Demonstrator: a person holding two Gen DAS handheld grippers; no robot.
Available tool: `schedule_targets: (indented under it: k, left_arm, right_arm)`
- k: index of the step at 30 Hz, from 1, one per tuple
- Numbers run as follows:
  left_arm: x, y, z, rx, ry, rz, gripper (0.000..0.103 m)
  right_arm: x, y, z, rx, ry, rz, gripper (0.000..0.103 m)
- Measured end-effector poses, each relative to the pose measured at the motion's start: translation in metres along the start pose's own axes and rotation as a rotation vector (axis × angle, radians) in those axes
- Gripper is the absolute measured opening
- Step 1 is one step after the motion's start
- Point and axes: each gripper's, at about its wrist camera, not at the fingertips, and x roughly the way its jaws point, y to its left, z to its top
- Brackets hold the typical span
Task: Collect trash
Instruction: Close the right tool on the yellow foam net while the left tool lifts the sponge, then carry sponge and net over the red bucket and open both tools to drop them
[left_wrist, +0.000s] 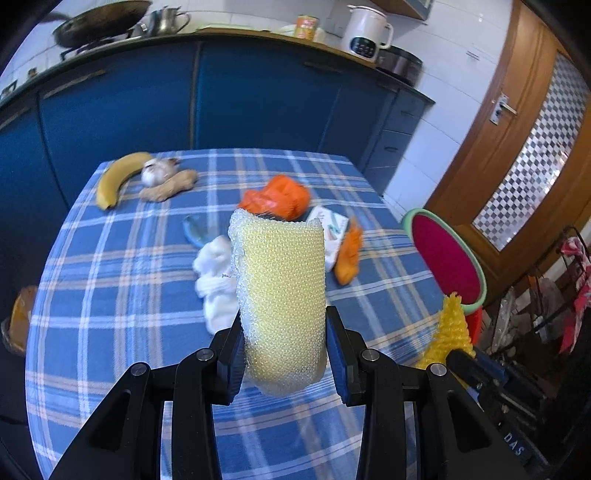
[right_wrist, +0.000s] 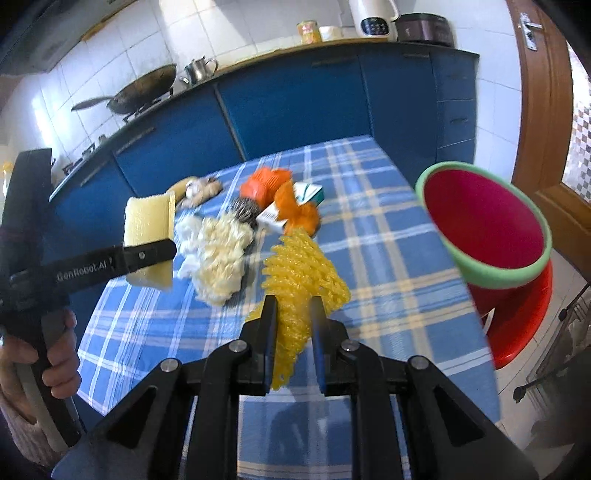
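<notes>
My left gripper (left_wrist: 284, 350) has its fingers clamped on a pale yellow foam sleeve (left_wrist: 282, 295), held upright above the checked bench (left_wrist: 110, 295); the sleeve blocks much of the trash pile behind it. My right gripper (right_wrist: 293, 332) has its fingers pinched on a yellow foam net (right_wrist: 303, 280), whose lower end hangs between them. The left view shows only a corner of that net at its right edge. The right view alone reveals a steel scourer (right_wrist: 243, 210) and a cream wad (right_wrist: 221, 251) near the white tissue (right_wrist: 188, 236). The orange bag (left_wrist: 277, 195) and small carton (left_wrist: 332, 225) are blurred. The pink bin (right_wrist: 484, 221) stands beside the bench, its base cut off.
</notes>
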Motion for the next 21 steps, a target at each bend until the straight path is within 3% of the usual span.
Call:
schedule_targets:
  k: [13, 21]
  left_arm:
    - [0.027, -0.083, 0.032, 0.148, 0.034, -0.097, 0.039]
    - [0.058, -0.142, 0.048, 0.248, 0.061, -0.134, 0.039]
  right_arm:
    - [-0.032, -0.079, 0.036, 0.098, -0.102, -0.126, 0.019]
    - [-0.038, -0.128, 0.055, 0.144, -0.119, -0.204, 0.019]
